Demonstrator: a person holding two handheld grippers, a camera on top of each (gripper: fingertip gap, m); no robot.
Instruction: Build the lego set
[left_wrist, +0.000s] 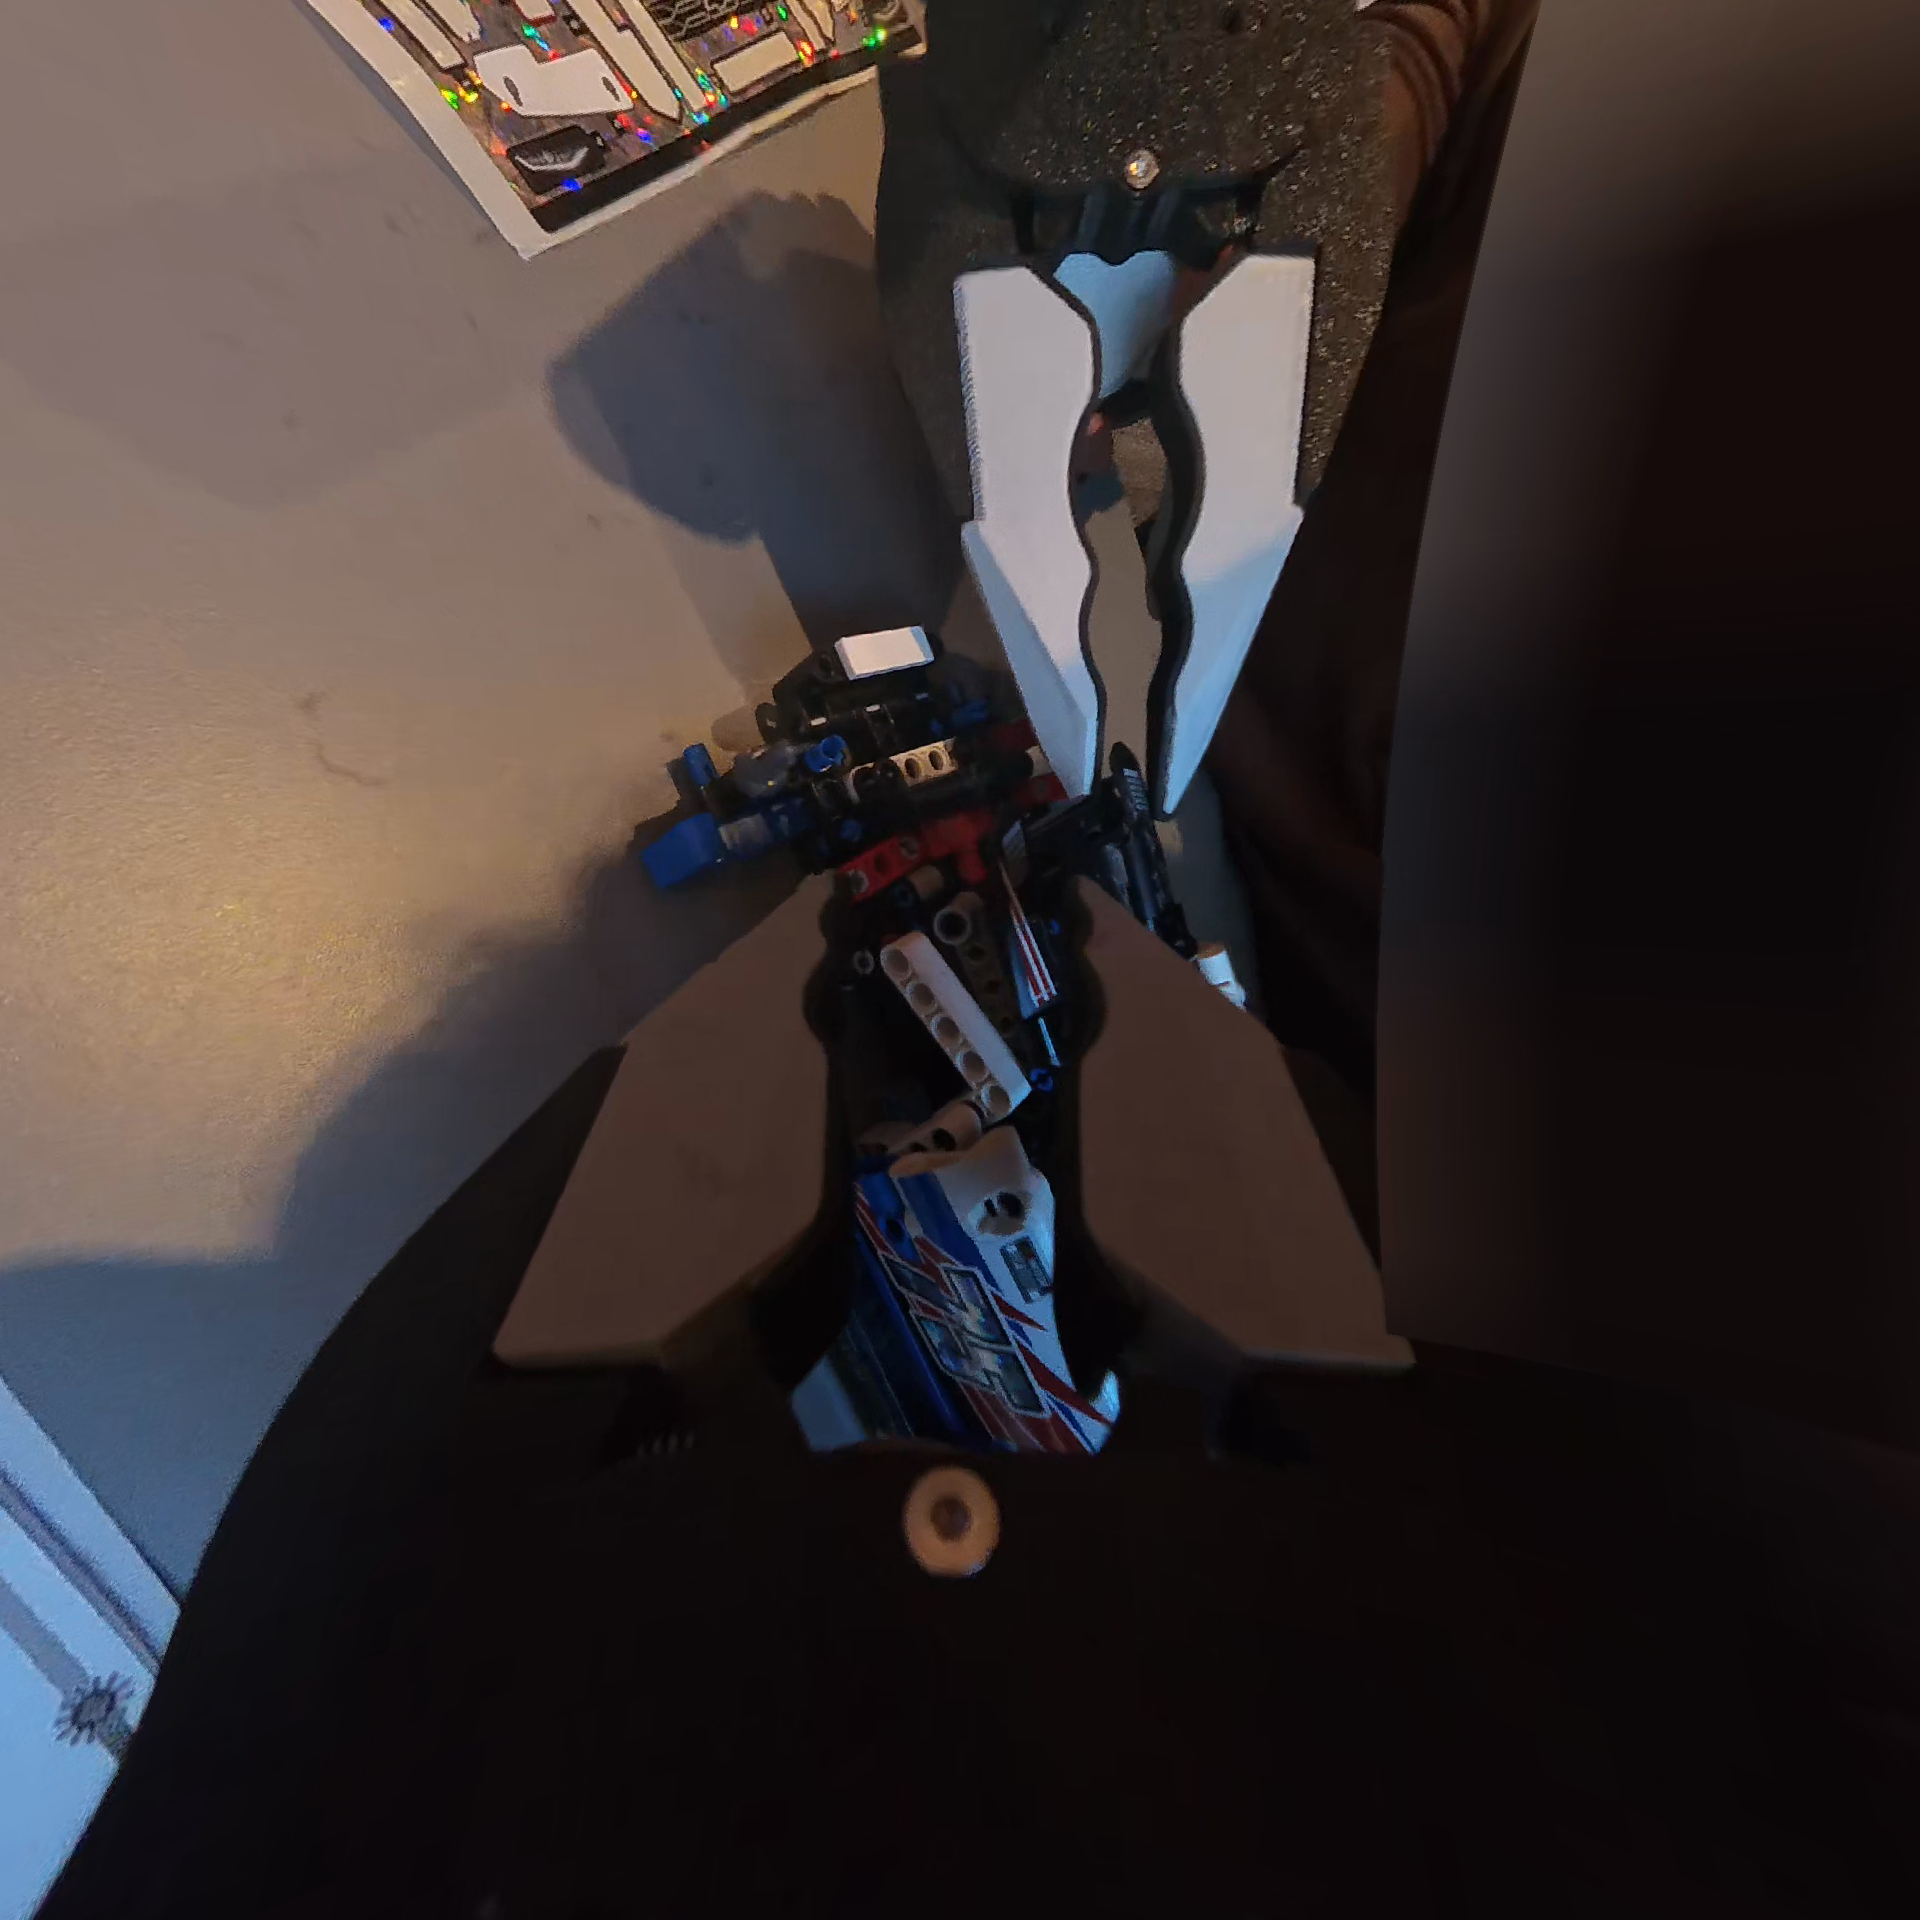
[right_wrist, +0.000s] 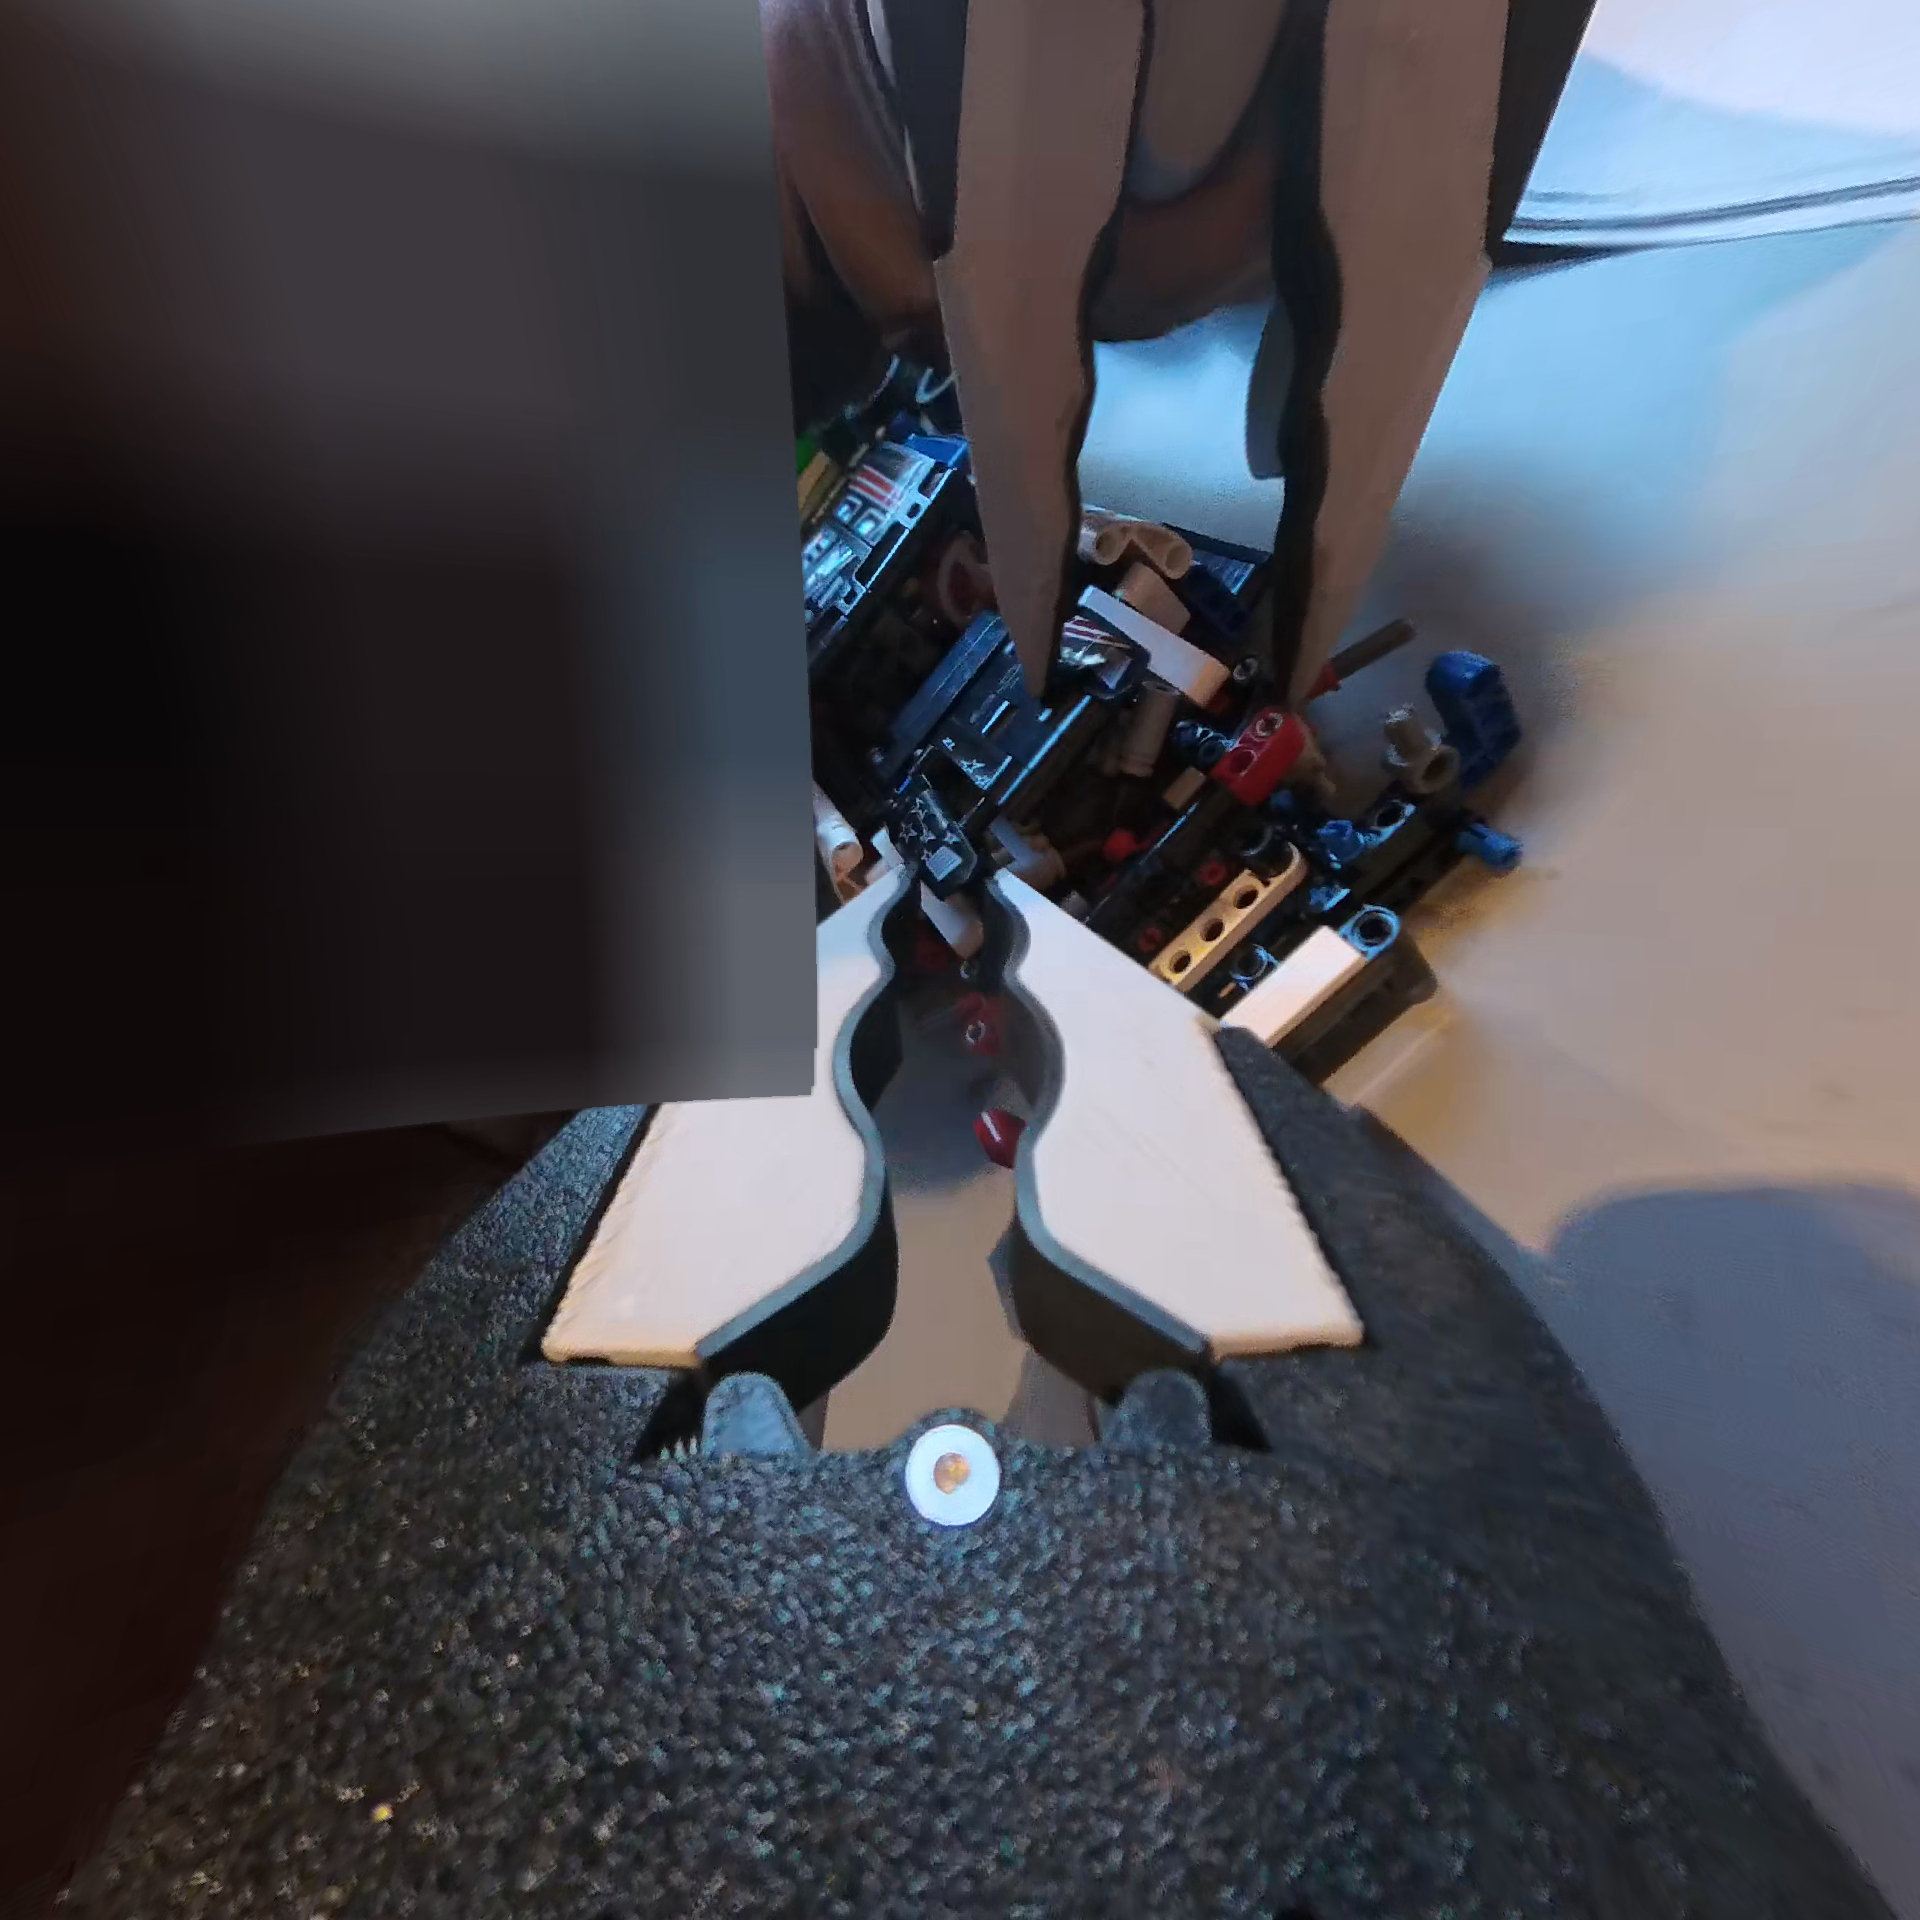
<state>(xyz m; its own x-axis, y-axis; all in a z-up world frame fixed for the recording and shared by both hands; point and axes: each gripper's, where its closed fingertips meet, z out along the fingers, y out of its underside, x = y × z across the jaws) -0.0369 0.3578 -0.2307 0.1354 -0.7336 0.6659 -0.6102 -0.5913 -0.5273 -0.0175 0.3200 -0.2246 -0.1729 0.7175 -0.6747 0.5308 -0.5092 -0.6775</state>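
Lego model (left_wrist: 940, 997) lies on the table (left_wrist: 312, 727), gripped between the left claw (left_wrist: 961, 925) fingers; the right claw (right_wrist: 951, 894) pinches a small black piece (right_wrist: 940, 842) at its edge.

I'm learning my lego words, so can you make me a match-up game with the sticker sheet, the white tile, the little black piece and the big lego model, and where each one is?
Things:
1 sticker sheet
2 white tile
3 little black piece
4 lego model

Places:
A between the left gripper's fingers
B flat on the table, apart from the model
C pinched at the right gripper's tips
D on top of the model's black end

Pairs: 1-B, 2-D, 3-C, 4-A.
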